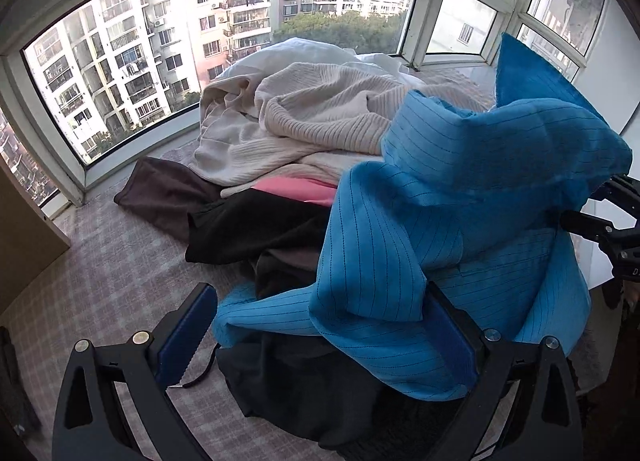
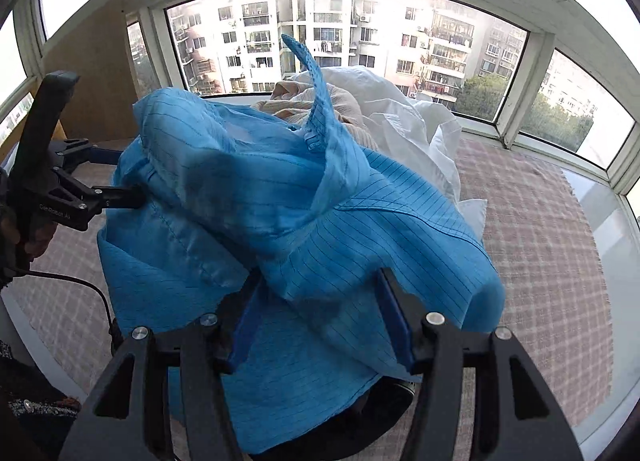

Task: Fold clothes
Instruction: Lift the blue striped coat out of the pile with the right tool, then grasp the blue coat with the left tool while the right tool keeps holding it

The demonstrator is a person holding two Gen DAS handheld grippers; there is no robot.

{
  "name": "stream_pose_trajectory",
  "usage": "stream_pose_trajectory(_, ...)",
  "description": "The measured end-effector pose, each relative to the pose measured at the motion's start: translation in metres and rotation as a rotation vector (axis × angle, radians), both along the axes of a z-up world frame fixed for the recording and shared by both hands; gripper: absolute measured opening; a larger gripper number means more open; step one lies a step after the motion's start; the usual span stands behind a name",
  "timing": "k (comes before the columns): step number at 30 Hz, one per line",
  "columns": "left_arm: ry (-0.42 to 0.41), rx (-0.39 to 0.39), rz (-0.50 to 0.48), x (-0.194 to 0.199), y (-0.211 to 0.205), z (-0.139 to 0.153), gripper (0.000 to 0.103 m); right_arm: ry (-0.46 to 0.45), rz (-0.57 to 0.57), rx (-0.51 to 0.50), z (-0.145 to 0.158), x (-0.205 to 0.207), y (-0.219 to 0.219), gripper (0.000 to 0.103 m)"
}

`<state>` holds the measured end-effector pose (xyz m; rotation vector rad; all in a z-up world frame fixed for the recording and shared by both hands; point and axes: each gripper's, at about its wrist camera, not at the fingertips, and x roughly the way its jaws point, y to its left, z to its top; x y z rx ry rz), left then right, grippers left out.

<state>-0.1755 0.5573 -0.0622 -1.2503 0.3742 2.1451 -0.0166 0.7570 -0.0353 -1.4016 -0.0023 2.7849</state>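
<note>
1. We are holding the crumpled blue pinstriped garment (image 2: 304,221) bunched above the checked mat (image 2: 540,229), its bulk running between both tongs.
2. Our right gripper (image 2: 320,325) is gaping, fabric draped between its fingers.
3. Our left gripper (image 1: 320,329) is gaping too, cloth lying over one finger.

Blue pinstriped garment (image 2: 320,229) drapes between the right gripper's (image 2: 320,325) parted jaws.

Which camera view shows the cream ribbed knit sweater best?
The left wrist view: the cream ribbed knit sweater lies open on the pile. In the right wrist view, the blue pinstriped garment hides it except a small strip.
</note>
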Motion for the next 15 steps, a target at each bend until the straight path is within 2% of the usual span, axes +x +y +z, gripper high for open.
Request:
stream_pose_trajectory(3,0.019,-0.009,0.000,-0.006,0.008,0.000,0.098,-0.006,-0.028,0.017,-0.009,-0.010,0.012,0.054)
stream_pose_trajectory(4,0.012,-0.002,-0.014,-0.006,0.010,0.000,0.091,-0.003,-0.037,0.016,-0.011,-0.012,0.016,0.054)
stream_pose_trajectory(5,0.006,0.005,-0.027,-0.006,0.013,0.000,0.078,0.000,-0.045,0.015,-0.014,-0.014,0.021,0.054)
stream_pose_trajectory(6,-0.004,0.010,-0.041,-0.006,0.017,-0.001,0.070,-0.001,-0.056,0.012,-0.017,-0.016,0.025,0.054)
stream_pose_trajectory(8,-0.032,0.034,-0.070,-0.005,0.020,-0.004,0.038,-0.010,-0.076,0.003,-0.023,-0.019,0.032,0.054)
stream_pose_trajectory(10,-0.036,0.069,-0.089,-0.002,0.020,-0.004,0.029,-0.033,-0.107,-0.024,-0.030,-0.022,0.041,0.054)
stream_pose_trajectory(11,-0.028,0.082,-0.089,-0.002,0.019,-0.003,0.022,-0.044,-0.122,-0.044,-0.034,-0.024,0.045,0.051)
stream_pose_trajectory(13,-0.024,0.119,-0.084,-0.003,0.013,0.000,0.011,-0.031,-0.147,-0.131,-0.038,-0.022,0.056,0.031)
stream_pose_trajectory(14,-0.031,0.141,-0.081,-0.005,0.011,0.001,0.009,-0.019,-0.165,-0.163,-0.037,-0.020,0.061,0.015)
stream_pose_trajectory(15,-0.038,0.160,-0.079,-0.007,0.009,0.002,0.007,-0.007,-0.183,-0.195,-0.035,-0.018,0.066,0.011)
